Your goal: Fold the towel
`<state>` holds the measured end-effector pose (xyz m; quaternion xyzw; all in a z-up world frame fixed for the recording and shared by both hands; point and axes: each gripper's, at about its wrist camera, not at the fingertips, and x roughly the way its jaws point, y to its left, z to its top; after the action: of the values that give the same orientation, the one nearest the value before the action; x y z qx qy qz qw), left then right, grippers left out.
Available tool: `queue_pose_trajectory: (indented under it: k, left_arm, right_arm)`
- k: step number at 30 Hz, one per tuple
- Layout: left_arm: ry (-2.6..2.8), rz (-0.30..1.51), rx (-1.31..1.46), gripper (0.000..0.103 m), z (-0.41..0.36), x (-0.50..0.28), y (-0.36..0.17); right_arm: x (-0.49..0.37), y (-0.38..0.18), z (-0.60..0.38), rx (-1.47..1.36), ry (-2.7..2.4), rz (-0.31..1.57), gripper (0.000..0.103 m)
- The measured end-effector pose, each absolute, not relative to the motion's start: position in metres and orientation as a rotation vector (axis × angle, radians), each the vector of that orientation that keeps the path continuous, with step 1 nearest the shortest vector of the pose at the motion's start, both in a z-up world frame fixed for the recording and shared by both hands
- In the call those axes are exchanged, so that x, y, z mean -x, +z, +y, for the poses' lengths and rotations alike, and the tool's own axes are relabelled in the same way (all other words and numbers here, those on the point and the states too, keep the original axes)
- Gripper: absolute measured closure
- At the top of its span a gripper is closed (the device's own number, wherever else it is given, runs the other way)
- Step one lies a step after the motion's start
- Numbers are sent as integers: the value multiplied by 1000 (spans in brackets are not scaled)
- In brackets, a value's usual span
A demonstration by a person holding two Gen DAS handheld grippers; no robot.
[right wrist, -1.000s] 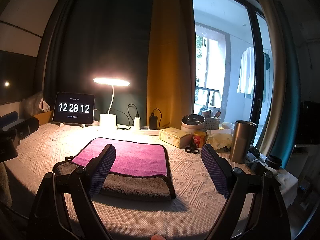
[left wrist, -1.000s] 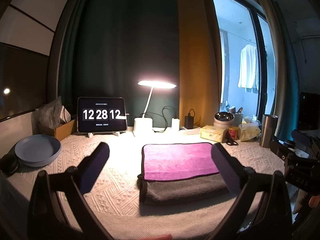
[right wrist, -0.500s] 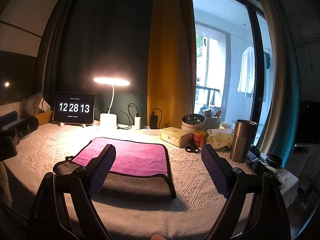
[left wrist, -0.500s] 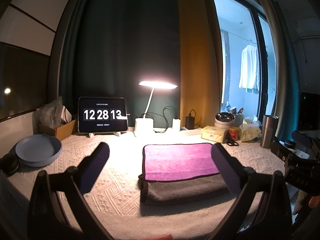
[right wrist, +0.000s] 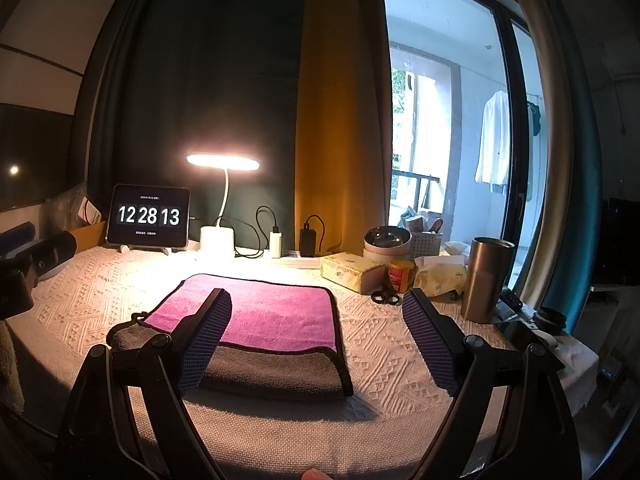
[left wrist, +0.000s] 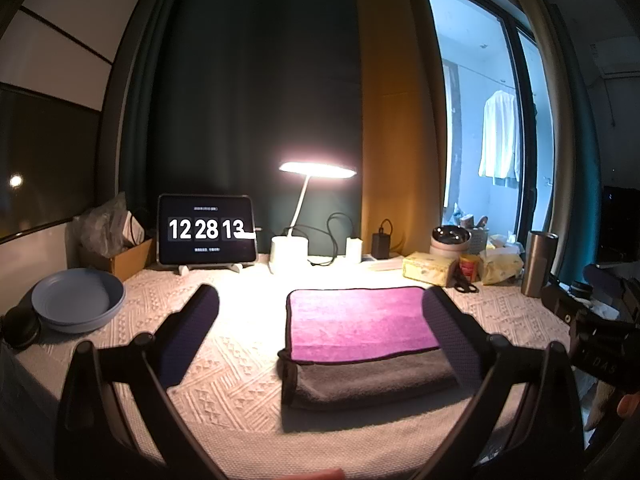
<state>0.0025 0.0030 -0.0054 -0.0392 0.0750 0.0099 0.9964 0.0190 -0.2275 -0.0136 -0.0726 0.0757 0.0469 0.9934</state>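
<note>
A folded towel (left wrist: 360, 328), purple on top and grey underneath with a dark hem, lies flat on the white textured tablecloth (left wrist: 240, 368). It also shows in the right wrist view (right wrist: 264, 320). My left gripper (left wrist: 320, 312) is open and empty, held back from the towel's near edge, fingers spread either side. My right gripper (right wrist: 316, 320) is open and empty, held above the table's front, its left finger (right wrist: 204, 340) in front of the towel's near left part. The right gripper body shows at the far right of the left view (left wrist: 600, 344).
A tablet clock (left wrist: 206, 230) and lit desk lamp (left wrist: 316, 170) stand at the back. A blue plate (left wrist: 76, 300) lies left. A tissue box (right wrist: 352, 272), scissors (right wrist: 386, 296), small can (right wrist: 400, 274), bowls (right wrist: 388, 240) and steel tumbler (right wrist: 486, 280) crowd the right.
Both grippers hold almost still and stay open. The towel has not moved. The clock ticked from 12:28:12 to 12:28:13.
</note>
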Motion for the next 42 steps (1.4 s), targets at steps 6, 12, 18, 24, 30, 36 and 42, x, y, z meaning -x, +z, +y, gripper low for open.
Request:
queue_pose_trajectory:
  k: [6,12,18,24,30,36,42]
  left_arm:
    - [19,149,78,1,3,-3,-5]
    - [11,181,94,1,11,-8,-8]
    - [24,240,99,1,17,-27,-13]
    - [30,345,112,1,22,-56,-26]
    - [16,481,145,1,29,-88,-49]
    - [-11,587,166,2,32,-113,-68]
    - [-62,638,192,2,34,-128,-80]
  right_arm:
    - [-19,-14,-227,144,95,153,13]
    - [-20,-17,-225,136,100,162,13]
    - [-31,-19,-229,120,98,186,13]
    - [-57,-29,-237,109,169,285,13]
    - [-83,-45,-239,132,216,383,18]
    - [-112,-60,-247,105,252,483,29]
    - [-144,-74,-263,14,272,585,40]
